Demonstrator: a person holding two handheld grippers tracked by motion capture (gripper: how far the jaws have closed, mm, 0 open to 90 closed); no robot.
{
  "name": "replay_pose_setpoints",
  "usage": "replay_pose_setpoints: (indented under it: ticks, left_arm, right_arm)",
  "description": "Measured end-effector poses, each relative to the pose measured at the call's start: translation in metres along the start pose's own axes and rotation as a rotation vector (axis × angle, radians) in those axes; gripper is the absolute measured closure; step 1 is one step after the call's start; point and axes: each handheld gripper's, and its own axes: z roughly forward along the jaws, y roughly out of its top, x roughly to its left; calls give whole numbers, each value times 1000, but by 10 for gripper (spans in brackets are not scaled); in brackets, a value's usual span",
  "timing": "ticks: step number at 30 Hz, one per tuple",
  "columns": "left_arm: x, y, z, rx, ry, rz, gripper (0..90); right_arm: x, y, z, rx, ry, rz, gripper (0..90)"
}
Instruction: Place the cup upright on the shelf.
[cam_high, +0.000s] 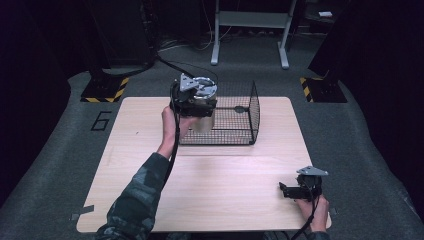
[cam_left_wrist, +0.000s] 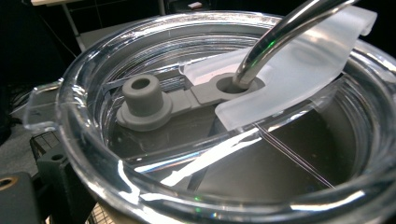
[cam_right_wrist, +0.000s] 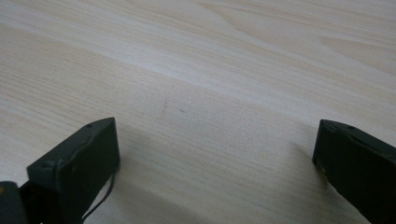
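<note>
Cup (cam_high: 202, 121): metal body, clear plastic lid (cam_left_wrist: 224, 140), grey rubber plug (cam_left_wrist: 142, 100) set in the lid, curved metal straw (cam_left_wrist: 280, 32) passing through the lid's grey seal under a frosted flap (cam_left_wrist: 299, 74). Position: raised at the open left side of the wire basket (cam_high: 235, 117), at the far middle of the counter (cam_high: 210, 180); whether it touches the basket cannot be told. Left tool (cam_high: 192, 100): gripped in the person's left hand (cam_high: 172, 125), closed around the cup just below the lid, one black jaw visible at the lower left of the left gripper view. Wire basket: black mesh, lying on the counter. Right tool (cam_high: 287, 190): held in the right hand (cam_high: 312, 207) at the near right corner of the counter, low over bare wood, jaws spread wide apart, holding nothing. Floor (cam_high: 60, 150): grey carpet around the counter.
</note>
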Motion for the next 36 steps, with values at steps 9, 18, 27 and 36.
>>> replay_pose_setpoints:
  ticks: [9, 18, 27, 36]
  left_arm:
    - [2, 3, 14, 4, 7, -4, 42]
    - [3, 6, 29, 7, 17, -8, 41]
    - [7, 8, 43, 18, 38, -10, 41]
    - [13, 3, 58, 34, 60, -29, 41]
  right_arm:
    - [0, 0, 0, 0, 0, -2, 2]
    - [0, 0, 0, 0, -1, 1, 3]
    - [0, 0, -1, 0, 8, 11, 3]
    - [0, 0, -1, -1, 9, 6, 3]
